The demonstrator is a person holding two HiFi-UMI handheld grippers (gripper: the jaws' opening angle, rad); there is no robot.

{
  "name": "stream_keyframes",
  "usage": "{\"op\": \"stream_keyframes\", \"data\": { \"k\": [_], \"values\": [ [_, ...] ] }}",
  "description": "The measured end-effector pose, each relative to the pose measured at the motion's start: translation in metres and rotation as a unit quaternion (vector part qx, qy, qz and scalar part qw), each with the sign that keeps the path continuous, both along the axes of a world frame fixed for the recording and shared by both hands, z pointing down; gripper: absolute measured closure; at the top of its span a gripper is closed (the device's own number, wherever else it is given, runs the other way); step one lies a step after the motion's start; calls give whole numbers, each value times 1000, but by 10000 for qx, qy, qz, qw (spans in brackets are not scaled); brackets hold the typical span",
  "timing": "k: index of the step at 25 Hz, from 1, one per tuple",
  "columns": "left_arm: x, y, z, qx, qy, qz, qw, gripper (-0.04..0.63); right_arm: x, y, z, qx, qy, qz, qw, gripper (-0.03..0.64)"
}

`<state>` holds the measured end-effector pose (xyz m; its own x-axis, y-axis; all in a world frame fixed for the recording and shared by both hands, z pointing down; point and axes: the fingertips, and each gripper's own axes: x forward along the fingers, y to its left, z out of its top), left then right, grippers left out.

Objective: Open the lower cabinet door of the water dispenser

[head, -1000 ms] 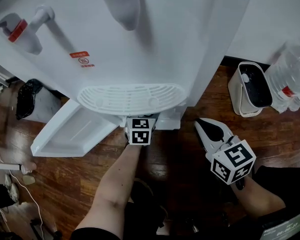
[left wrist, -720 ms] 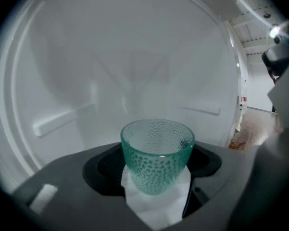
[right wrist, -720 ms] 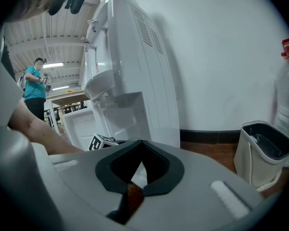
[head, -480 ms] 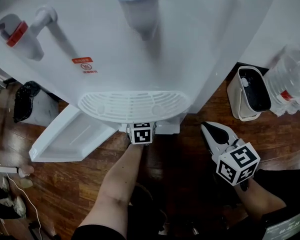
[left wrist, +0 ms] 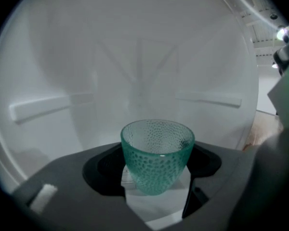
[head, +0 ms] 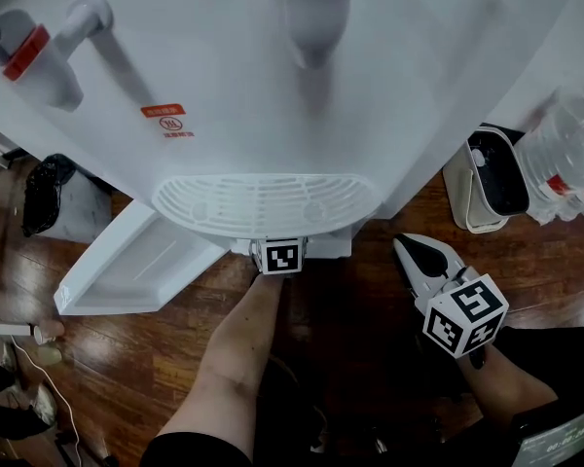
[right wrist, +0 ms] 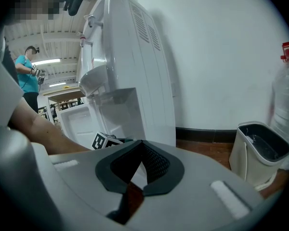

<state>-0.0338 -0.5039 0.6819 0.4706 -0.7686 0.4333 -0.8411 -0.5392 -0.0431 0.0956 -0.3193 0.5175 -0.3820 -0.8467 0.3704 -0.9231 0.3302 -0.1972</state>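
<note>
Slippage threatens the glass cup (left wrist: 157,153) pinched in the left tool (left wrist: 156,198) inside the cabinet (left wrist: 135,57) if that grip slackens, its lower door (head: 136,261) standing wide open leftward, while the right tool (head: 420,259) hangs closed, empty.

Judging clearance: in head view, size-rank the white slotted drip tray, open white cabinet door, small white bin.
1. White slotted drip tray and open white cabinet door look alike; unranked.
2. Small white bin smallest.

Teal-green cup (left wrist: 157,158) w/ dimple pattern; dispenser (head: 399,105) white, tap (head: 24,53) red; floor (head: 127,368) dk brown wood.
</note>
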Motion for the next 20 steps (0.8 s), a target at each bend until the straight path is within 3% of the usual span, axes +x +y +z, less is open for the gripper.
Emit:
{"op": "stream_keyframes", "data": {
  "k": [11, 20],
  "values": [
    [-2, -4, 4, -65, 221, -101, 9997, 114, -10, 2, 1, -12, -8, -92, 10000, 615],
    [-7, -6, 8, -51, 170, -167, 9997, 111, -5, 2, -5, 13, -24, -30, 10000, 615]
  ]
}}
